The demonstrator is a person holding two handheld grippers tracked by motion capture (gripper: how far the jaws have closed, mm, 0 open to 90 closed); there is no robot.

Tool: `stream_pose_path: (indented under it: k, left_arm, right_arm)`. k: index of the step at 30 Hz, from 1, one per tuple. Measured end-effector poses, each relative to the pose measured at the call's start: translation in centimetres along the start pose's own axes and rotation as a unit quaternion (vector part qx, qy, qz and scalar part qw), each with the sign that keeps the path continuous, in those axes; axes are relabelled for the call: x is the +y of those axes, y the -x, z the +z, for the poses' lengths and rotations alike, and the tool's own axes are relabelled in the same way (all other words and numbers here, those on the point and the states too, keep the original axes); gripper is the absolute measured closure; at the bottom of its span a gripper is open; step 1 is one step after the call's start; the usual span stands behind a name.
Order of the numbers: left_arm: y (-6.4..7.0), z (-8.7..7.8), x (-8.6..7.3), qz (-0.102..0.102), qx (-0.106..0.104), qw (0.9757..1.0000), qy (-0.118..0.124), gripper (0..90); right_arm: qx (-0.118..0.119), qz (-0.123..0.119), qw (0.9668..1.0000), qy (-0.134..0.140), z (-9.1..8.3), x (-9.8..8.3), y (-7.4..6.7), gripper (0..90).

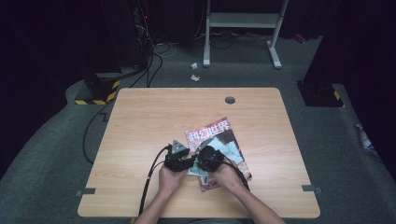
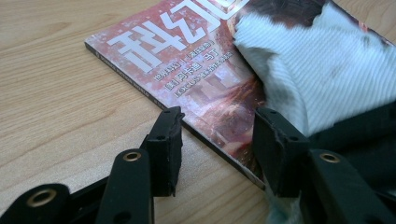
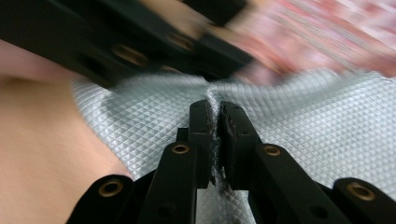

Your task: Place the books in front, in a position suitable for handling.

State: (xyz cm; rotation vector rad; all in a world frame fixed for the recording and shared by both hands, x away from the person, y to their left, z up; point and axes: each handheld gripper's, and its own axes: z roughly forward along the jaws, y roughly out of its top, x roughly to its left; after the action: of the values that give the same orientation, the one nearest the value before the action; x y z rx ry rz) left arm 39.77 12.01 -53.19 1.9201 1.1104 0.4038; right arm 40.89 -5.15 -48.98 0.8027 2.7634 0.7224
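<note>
A red magazine point(image 1: 215, 135) with white characters lies on the wooden table point(image 1: 140, 121), and a pale grey-blue cloth point(image 1: 229, 151) is spread over its near part. My left gripper point(image 1: 180, 156) hovers at the magazine's near left corner, open, its jaws straddling the magazine's edge point(image 2: 205, 140) with the cloth point(image 2: 317, 70) just beyond the right jaw. My right gripper point(image 1: 208, 156) sits close beside it, shut on a pinched fold of the cloth point(image 3: 215, 100). In the right gripper view the left gripper's black arm point(image 3: 140, 51) crosses the top, blurred.
A grey cable grommet point(image 1: 229, 99) is set in the table's far side. Black cables point(image 1: 149, 172) trail from the grippers off the near edge. Beyond the table stand a white metal frame point(image 1: 243, 28) and floor cables point(image 1: 149, 70) on grey carpet.
</note>
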Motion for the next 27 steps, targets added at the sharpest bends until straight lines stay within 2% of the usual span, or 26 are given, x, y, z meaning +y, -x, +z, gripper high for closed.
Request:
stream_pose_path:
  k: [1,3,6,8,10,12,13,14,16,18,21,22,24,26,27]
  left_arm:
    - [0.0,0.0,0.0,0.0,0.0,1.0,0.0,52.5]
    - [0.0,0.0,0.0,0.0,-0.001,1.0,0.0,52.6]
    - [0.0,0.0,0.0,0.002,0.0,1.0,0.0,52.6]
    - [0.0,0.0,0.0,0.002,0.0,1.0,0.0,52.6]
    - [0.0,0.0,0.0,0.002,0.001,1.0,0.0,52.5]
    - [0.1,0.1,0.0,-0.002,0.0,1.0,0.002,53.0]
    - [0.1,0.1,0.0,-0.001,0.0,1.0,0.001,53.1]
    - [0.1,0.1,0.0,-0.002,0.001,1.0,0.002,53.2]
    - [0.1,0.1,0.0,-0.004,0.0,1.0,0.001,53.0]
    - [0.2,0.1,0.0,-0.005,0.001,1.0,0.001,52.9]
    - [0.1,0.1,0.0,-0.004,0.001,1.0,0.0,52.9]
    - [0.1,0.1,0.0,-0.005,0.001,1.0,0.0,52.9]
    - [0.1,0.1,0.0,-0.004,0.001,1.0,0.0,53.0]
    - [0.2,0.1,0.0,-0.005,0.002,1.0,0.002,53.0]
    - [0.2,0.1,0.0,-0.005,0.002,1.0,0.003,53.1]
  right_arm:
    - [-0.019,0.006,0.9998,-0.002,-0.3,-0.5,0.7,82.9]
    - [-0.043,0.035,0.9984,-0.009,-1.1,-1.7,2.8,82.9]
    - [-0.073,0.097,0.9926,-0.01,-2.4,-4.1,6.6,82.9]
    - [-0.088,0.115,0.9894,-0.012,-3.0,-5.2,8.0,82.9]
    - [-0.094,0.128,0.9872,-0.014,-3.5,-5.9,8.7,82.9]
    - [-0.104,0.125,0.9866,-0.015,-3.4,-5.8,8.5,83.0]
    - [-0.111,0.115,0.987,-0.016,-3.2,-5.5,7.9,83.0]
    - [-0.105,0.115,0.9877,-0.015,-3.0,-5.2,7.5,83.0]
    - [-0.089,0.084,0.9925,-0.01,-2.4,-4.2,5.9,83.0]
    - [-0.061,0.051,0.9968,0.0,-1.4,-2.7,3.6,83.0]
    - [-0.028,0.014,0.9994,0.012,-0.2,-0.7,1.1,83.0]
    - [-0.026,-0.001,0.9996,0.016,0.3,0.0,0.2,83.0]
    - [-0.032,-0.012,0.9993,0.014,0.5,0.4,-0.1,82.7]
    - [-0.016,0.003,0.9997,0.02,0.3,0.0,0.9,81.9]
    - [-0.039,0.007,0.999,0.018,0.1,-0.4,1.5,81.5]
